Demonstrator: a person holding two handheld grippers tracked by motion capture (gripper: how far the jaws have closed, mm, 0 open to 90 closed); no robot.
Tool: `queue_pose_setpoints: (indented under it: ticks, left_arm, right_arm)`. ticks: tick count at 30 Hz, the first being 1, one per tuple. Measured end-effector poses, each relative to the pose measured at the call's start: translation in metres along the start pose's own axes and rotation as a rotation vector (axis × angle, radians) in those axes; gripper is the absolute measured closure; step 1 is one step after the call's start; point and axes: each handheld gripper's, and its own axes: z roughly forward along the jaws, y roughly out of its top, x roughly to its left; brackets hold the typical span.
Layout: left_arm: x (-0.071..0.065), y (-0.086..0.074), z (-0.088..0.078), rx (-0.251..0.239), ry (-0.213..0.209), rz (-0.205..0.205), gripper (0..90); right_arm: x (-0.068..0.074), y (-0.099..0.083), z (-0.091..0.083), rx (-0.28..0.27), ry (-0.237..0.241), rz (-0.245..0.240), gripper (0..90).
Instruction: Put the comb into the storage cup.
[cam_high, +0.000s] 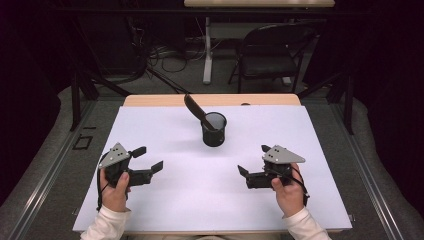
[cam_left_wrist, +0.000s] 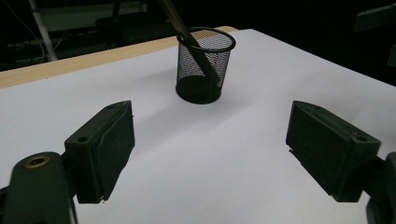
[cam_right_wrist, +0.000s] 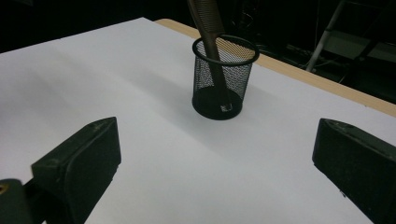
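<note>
A black mesh cup (cam_high: 214, 130) stands upright on the white sheet (cam_high: 165, 200), behind the middle of the table. A dark long-handled utensil (cam_high: 194, 107) rests inside it and leans out toward the far left. My left gripper (cam_high: 149, 158) is held at the near left, open, with nothing between its jaws. My right gripper (cam_high: 253, 159) is held at the near right, also open with nothing in it. Both point inward toward the cup and are well short of it. The left gripper view shows the cup (cam_left_wrist: 205, 65) and utensil (cam_left_wrist: 184, 30) ahead; the right gripper view shows the cup (cam_right_wrist: 224, 77) and utensil (cam_right_wrist: 208, 18).
The table's wooden far edge (cam_high: 150, 100) shows beyond the sheet. Behind the table stand a black folding chair (cam_high: 272, 50) and a white table leg (cam_high: 207, 50), with cables on the floor. The sheet around the cup is bare.
</note>
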Motion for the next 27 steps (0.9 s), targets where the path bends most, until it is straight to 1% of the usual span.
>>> queue_pose_setpoints:
  ticks: [3, 8, 15, 18, 23, 24, 27]
  left_arm:
    - [0.002, -0.006, -0.001, -0.005, -0.003, -0.001, 15.9]
    - [0.003, -0.014, -0.002, -0.005, 0.004, -0.002, 15.8]
    - [0.008, -0.023, -0.003, -0.014, 0.011, -0.021, 15.8]
    - [0.01, -0.025, -0.004, -0.015, 0.017, -0.023, 15.9]
    - [0.014, -0.029, -0.003, -0.024, 0.023, -0.04, 15.9]
    - [0.015, -0.03, -0.003, -0.021, 0.026, -0.042, 15.9]
    - [0.018, -0.033, -0.003, -0.019, 0.03, -0.054, 15.8]
  right_arm:
    - [-0.003, -0.007, -0.004, 0.005, -0.013, 0.009, 0.8]
    - [-0.01, -0.018, -0.009, -0.003, -0.03, 0.047, 0.8]
    - [-0.019, -0.032, -0.016, -0.002, -0.073, 0.085, 0.8]
    - [-0.024, -0.038, -0.018, 0.0, -0.087, 0.097, 0.8]
    - [-0.031, -0.045, -0.017, -0.008, -0.118, 0.112, 0.8]
    - [-0.033, -0.047, -0.018, -0.002, -0.12, 0.113, 0.8]
    - [-0.037, -0.052, -0.017, -0.006, -0.131, 0.134, 0.8]
